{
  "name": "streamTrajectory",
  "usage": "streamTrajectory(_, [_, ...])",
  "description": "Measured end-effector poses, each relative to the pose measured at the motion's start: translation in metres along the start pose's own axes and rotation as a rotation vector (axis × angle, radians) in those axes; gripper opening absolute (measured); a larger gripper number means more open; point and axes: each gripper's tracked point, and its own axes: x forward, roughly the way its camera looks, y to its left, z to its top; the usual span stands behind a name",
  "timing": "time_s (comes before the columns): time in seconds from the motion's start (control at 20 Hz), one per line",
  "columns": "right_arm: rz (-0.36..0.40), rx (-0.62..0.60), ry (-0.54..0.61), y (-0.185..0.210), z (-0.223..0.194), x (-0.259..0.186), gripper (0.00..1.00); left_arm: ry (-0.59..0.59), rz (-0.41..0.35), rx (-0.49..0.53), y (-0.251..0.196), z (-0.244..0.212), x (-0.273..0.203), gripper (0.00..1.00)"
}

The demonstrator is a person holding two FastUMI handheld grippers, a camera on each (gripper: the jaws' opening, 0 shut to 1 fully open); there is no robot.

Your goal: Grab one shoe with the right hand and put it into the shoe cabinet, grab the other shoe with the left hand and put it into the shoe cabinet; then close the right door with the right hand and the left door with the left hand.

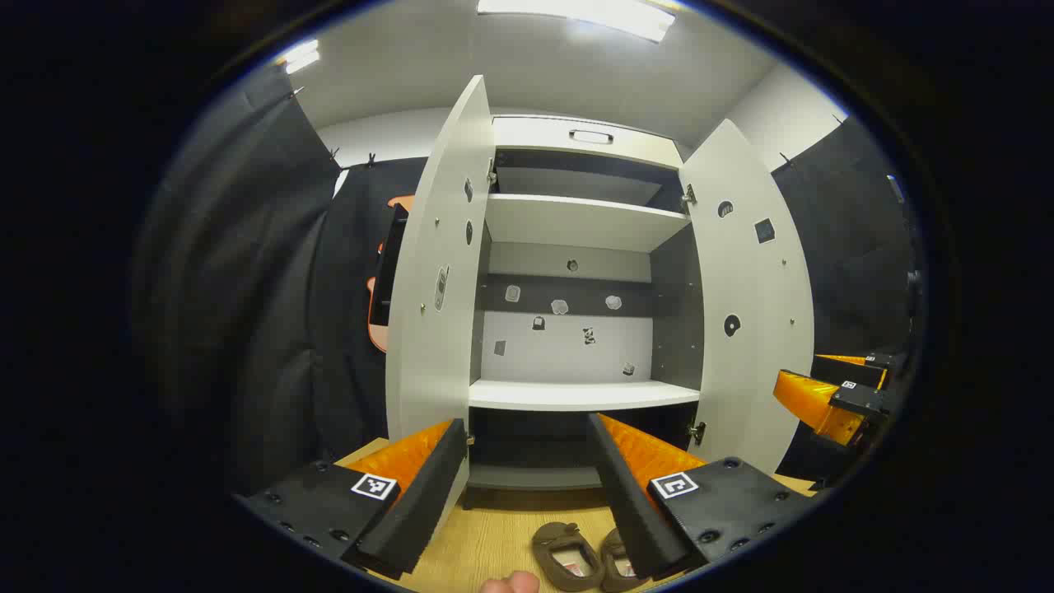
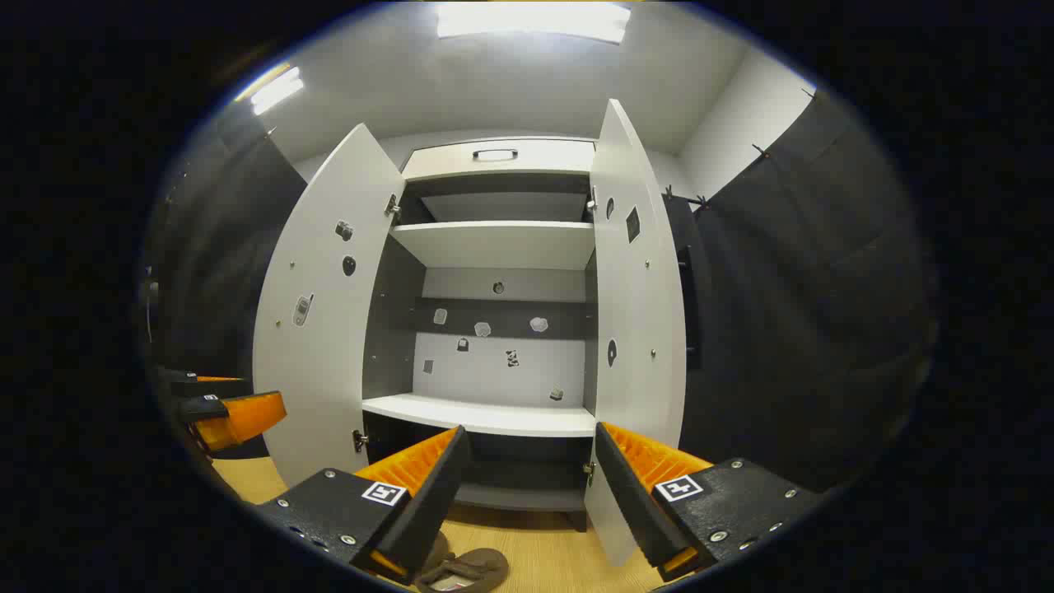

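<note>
Wooden floor (image 1: 486, 535) before the open shoe cabinet (image 1: 576, 329): both shoes (image 1: 576, 560) lie side by side, below and slightly right of the left tool (image 1: 527, 486), below-left of the right tool (image 2: 527, 494). Both tools spread, empty; neither clearly nearer.

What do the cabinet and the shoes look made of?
Cabinet: probably laminated board; flat matte white panels, dark inner sides, metal hinges. Shoes: brown, soft-looking, perhaps suede or fabric; too small to be sure. Floor: light wood grain, maybe laminate.
</note>
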Motion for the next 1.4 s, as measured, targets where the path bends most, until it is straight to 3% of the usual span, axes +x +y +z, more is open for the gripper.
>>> streamTrajectory(0.75, [-0.020, 0.000, 0.013, -0.003, -0.003, -0.010, 0.94, -0.010, 0.010, 0.009, 0.005, 0.005, -0.003, 0.96])
streamTrajectory(0.8, [-0.019, 0.003, 0.014, -0.003, -0.003, -0.010, 0.94, -0.007, 0.012, 0.009, 0.006, 0.005, -0.001, 0.93])
streamTrajectory(0.85, [-0.018, 0.005, 0.012, -0.002, -0.002, -0.009, 0.94, -0.004, 0.011, 0.007, 0.006, 0.004, -0.002, 0.96])
streamTrajectory(1.4, [-0.034, 0.016, -0.003, -0.004, 0.007, -0.006, 0.94, 0.008, 0.000, 0.003, 0.005, 0.002, 0.001, 0.96])
